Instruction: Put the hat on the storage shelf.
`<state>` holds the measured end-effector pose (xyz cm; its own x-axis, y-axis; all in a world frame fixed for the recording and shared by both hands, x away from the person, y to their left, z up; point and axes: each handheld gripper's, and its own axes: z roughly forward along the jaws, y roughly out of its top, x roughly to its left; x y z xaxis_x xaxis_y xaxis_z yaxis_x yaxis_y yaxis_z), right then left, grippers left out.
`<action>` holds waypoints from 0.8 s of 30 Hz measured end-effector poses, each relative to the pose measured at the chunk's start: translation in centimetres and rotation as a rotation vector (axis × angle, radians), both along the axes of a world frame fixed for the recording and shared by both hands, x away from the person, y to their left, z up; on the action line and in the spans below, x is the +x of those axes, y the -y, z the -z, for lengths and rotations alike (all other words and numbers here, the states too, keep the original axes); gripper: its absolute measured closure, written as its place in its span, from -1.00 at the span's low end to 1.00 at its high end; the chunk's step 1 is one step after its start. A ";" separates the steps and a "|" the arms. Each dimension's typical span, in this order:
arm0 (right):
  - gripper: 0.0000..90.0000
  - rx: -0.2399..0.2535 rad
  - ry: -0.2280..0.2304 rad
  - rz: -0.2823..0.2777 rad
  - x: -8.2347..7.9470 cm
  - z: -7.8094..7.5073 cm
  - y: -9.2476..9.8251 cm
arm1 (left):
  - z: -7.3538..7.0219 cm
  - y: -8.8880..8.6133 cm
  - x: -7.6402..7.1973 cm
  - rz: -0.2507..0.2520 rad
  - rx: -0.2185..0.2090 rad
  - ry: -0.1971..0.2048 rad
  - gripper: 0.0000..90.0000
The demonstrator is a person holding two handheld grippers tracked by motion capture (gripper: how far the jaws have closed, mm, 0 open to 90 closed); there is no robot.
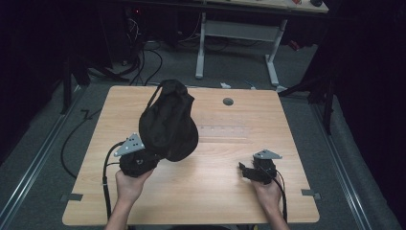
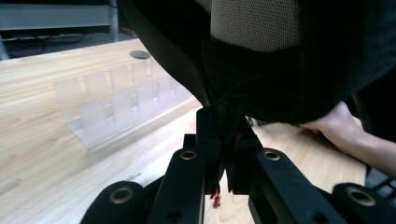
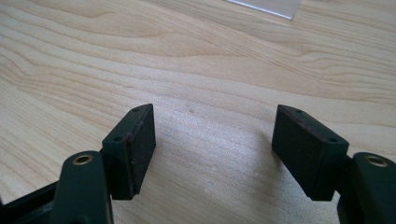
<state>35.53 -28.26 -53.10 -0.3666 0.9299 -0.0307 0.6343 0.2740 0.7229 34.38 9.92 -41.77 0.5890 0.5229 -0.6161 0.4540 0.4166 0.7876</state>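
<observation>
Left gripper (image 1: 152, 154) pinched tight on black bag (image 1: 168, 122) fabric, bag hanging above table (image 1: 210, 191) centre-left. Right gripper (image 1: 249, 171) wide, empty, low near the front edge. Lift steadily, keep the pinch; clear acrylic rack (image 2: 112, 105) sits beyond, avoid dragging the bag across it.

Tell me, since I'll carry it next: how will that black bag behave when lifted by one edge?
Probably floppy: the black bag sags in folds from the left gripper, pinched shut on its fabric. Likely light, since one pinch holds it above the table. It may swing.
</observation>
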 end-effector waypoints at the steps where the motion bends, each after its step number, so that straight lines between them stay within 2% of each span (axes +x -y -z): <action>1: -0.32 -0.005 0.005 -0.001 0.0 0.0 0.0 | -0.1 -0.1 0.3 -0.010 0.000 0.001 0.90; 10: -0.35 -0.023 0.016 0.001 -0.1 0.0 -0.2 | -1.2 -0.3 2.4 -0.089 0.018 0.001 0.91; 14: -0.35 -0.019 0.014 0.003 -0.1 0.0 -0.2 | -1.3 0.0 3.3 -0.130 0.056 0.014 0.91; 24: -0.35 -0.018 0.013 0.001 -0.1 0.0 -0.2 | -1.2 0.6 5.4 -0.175 0.088 0.005 0.91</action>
<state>35.44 -28.09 -53.10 -0.3648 0.9296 -0.0525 0.6250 0.2863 0.7262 39.78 9.29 -40.56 0.4870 0.6695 -0.5609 0.3764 0.4185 0.8265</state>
